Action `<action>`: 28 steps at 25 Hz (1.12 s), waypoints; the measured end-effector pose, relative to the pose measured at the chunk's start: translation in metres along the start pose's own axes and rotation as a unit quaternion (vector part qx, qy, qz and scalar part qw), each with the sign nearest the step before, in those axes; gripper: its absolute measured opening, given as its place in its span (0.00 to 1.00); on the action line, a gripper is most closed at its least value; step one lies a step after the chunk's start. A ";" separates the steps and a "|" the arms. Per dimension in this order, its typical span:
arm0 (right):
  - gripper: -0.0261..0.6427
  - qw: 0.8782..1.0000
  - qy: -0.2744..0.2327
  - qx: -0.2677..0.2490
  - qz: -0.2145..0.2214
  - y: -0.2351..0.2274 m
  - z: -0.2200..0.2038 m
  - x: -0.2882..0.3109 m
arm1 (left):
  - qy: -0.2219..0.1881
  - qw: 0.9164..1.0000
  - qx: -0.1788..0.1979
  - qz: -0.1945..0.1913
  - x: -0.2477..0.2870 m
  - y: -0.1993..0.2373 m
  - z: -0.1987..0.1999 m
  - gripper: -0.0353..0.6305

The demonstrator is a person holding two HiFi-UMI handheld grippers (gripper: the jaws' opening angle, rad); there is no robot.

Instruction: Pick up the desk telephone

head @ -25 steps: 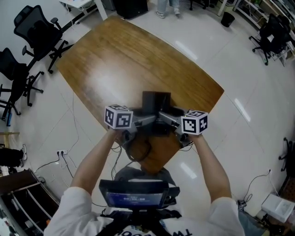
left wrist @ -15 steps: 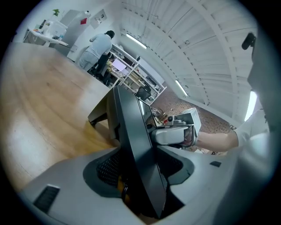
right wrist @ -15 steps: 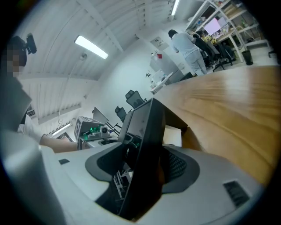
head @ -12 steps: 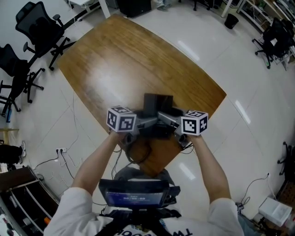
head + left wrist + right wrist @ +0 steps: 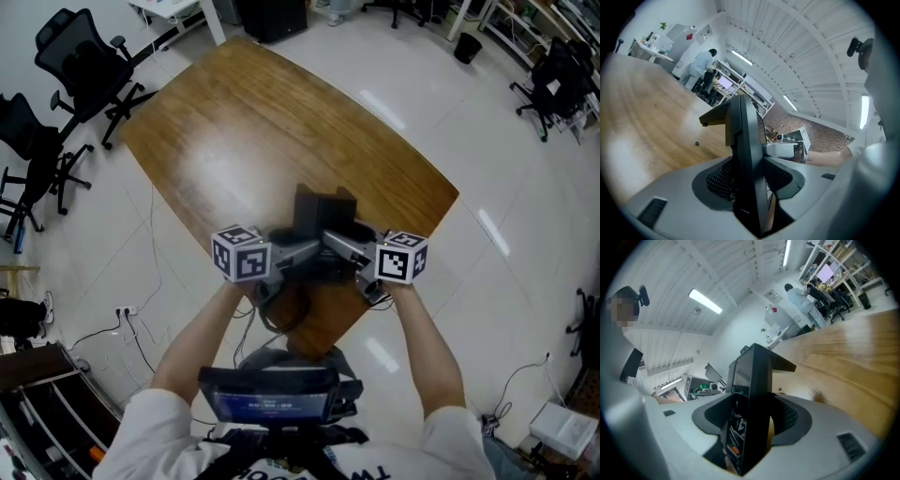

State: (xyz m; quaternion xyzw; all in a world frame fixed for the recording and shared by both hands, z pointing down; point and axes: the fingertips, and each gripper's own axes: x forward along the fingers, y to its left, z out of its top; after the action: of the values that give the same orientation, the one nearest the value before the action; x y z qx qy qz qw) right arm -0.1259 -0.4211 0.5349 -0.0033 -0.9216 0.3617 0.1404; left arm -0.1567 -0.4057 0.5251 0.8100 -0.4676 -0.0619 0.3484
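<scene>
The left gripper (image 5: 292, 253), jaws just closing, clamps the left edge of the black desk telephone (image 5: 319, 214) at the near end of the wooden table (image 5: 244, 122), while the right gripper (image 5: 345, 248), jaws likewise just closing, clamps its right edge.

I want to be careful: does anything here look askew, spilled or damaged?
Nothing spilled or damaged. The desk telephone looks slightly tilted at the near end of the table, its cord looped beside it.

Desk telephone (image 5: 317, 208) largely hidden behind left gripper (image 5: 305, 251), right gripper (image 5: 337, 246)
</scene>
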 end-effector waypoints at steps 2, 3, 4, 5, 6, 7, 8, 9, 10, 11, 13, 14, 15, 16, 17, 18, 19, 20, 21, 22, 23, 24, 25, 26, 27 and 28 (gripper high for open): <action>0.42 1.000 -0.013 -0.015 -0.004 0.008 0.005 -0.002 | -0.015 1.000 0.000 -0.005 -0.006 -0.007 0.007 0.36; 0.42 0.999 -0.019 -0.025 -0.006 0.013 0.008 -0.003 | -0.024 1.000 0.001 -0.008 -0.010 -0.012 0.011 0.36; 0.42 0.999 -0.027 -0.035 -0.008 0.020 0.011 -0.004 | -0.032 0.999 0.007 -0.010 -0.015 -0.017 0.014 0.36; 0.42 0.998 -0.035 -0.045 -0.008 0.028 0.015 -0.005 | -0.040 0.999 0.014 -0.011 -0.020 -0.022 0.018 0.36; 0.42 0.997 -0.044 -0.056 -0.009 0.036 0.019 -0.007 | -0.047 0.999 0.022 -0.014 -0.025 -0.028 0.023 0.36; 0.42 0.996 -0.052 -0.066 -0.009 0.045 0.023 -0.009 | -0.055 0.998 0.030 -0.016 -0.029 -0.035 0.027 0.36; 0.42 0.995 -0.060 -0.076 -0.010 0.054 0.028 -0.012 | -0.063 0.997 0.038 -0.020 -0.034 -0.042 0.032 0.36; 0.42 0.994 -0.067 -0.086 -0.010 0.062 0.033 -0.015 | -0.070 0.996 0.046 -0.023 -0.037 -0.050 0.037 0.36; 0.42 0.993 -0.074 -0.096 -0.010 0.071 0.038 -0.018 | -0.076 0.995 0.053 -0.026 -0.041 -0.058 0.042 0.36; 0.42 0.991 -0.079 -0.105 -0.011 0.079 0.041 -0.022 | -0.082 0.994 0.062 -0.029 -0.045 -0.066 0.046 0.36; 0.42 0.989 -0.088 -0.122 -0.012 0.096 0.047 -0.029 | -0.090 0.992 0.081 -0.033 -0.053 -0.081 0.052 0.36; 0.42 0.987 -0.092 -0.130 -0.012 0.104 0.048 -0.031 | -0.094 0.991 0.091 -0.035 -0.057 -0.088 0.055 0.36; 0.43 0.986 -0.097 -0.137 -0.013 0.111 0.050 -0.034 | -0.097 0.990 0.101 -0.036 -0.061 -0.095 0.057 0.36; 0.43 0.984 -0.102 -0.144 -0.013 0.118 0.052 -0.036 | -0.100 0.988 0.110 -0.037 -0.065 -0.101 0.060 0.36; 0.43 0.983 -0.105 -0.150 -0.014 0.125 0.053 -0.037 | -0.103 0.987 0.117 -0.038 -0.070 -0.106 0.062 0.36; 0.43 0.982 -0.109 -0.156 -0.015 0.131 0.054 -0.038 | -0.106 0.986 0.122 -0.040 -0.074 -0.110 0.064 0.36; 0.43 0.980 -0.112 -0.161 -0.016 0.138 0.055 -0.038 | -0.109 0.985 0.125 -0.042 -0.078 -0.114 0.066 0.36; 0.43 0.979 -0.116 -0.166 -0.016 0.144 0.056 -0.039 | -0.111 0.985 0.127 -0.045 -0.083 -0.118 0.067 0.36; 0.43 0.978 -0.119 -0.170 -0.017 0.150 0.056 -0.040 | -0.112 0.984 0.131 -0.047 -0.087 -0.123 0.068 0.36; 0.43 0.977 -0.121 -0.174 -0.018 0.155 0.057 -0.041 | -0.114 0.983 0.135 -0.048 -0.090 -0.127 0.069 0.36; 0.43 0.976 -0.122 -0.178 -0.019 0.161 0.056 -0.042 | -0.115 0.982 0.141 -0.049 -0.094 -0.131 0.069 0.36; 0.43 0.975 -0.124 -0.181 -0.020 0.166 0.056 -0.044 | -0.116 0.981 0.146 -0.050 -0.097 -0.135 0.069 0.36; 0.43 0.974 -0.125 -0.185 -0.022 0.170 0.055 -0.045 | -0.117 0.980 0.152 -0.052 -0.100 -0.140 0.069 0.36; 0.43 0.973 -0.127 -0.189 -0.023 0.175 0.055 -0.047 | -0.118 0.979 0.157 -0.055 -0.103 -0.144 0.069 0.36; 0.43 0.972 -0.130 -0.193 -0.025 0.180 0.054 -0.050 | -0.119 0.978 0.161 -0.057 -0.105 -0.149 0.069 0.36; 0.43 0.971 -0.132 -0.197 -0.026 0.186 0.054 -0.052 | -0.121 0.977 0.164 -0.060 -0.108 -0.154 0.069 0.36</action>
State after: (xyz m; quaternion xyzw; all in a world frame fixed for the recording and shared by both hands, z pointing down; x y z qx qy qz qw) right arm -0.1079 -0.3257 0.3598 0.0411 -0.9849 0.1662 0.0240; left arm -0.1357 -0.3052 0.3532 0.8691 -0.4610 -0.1024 0.1471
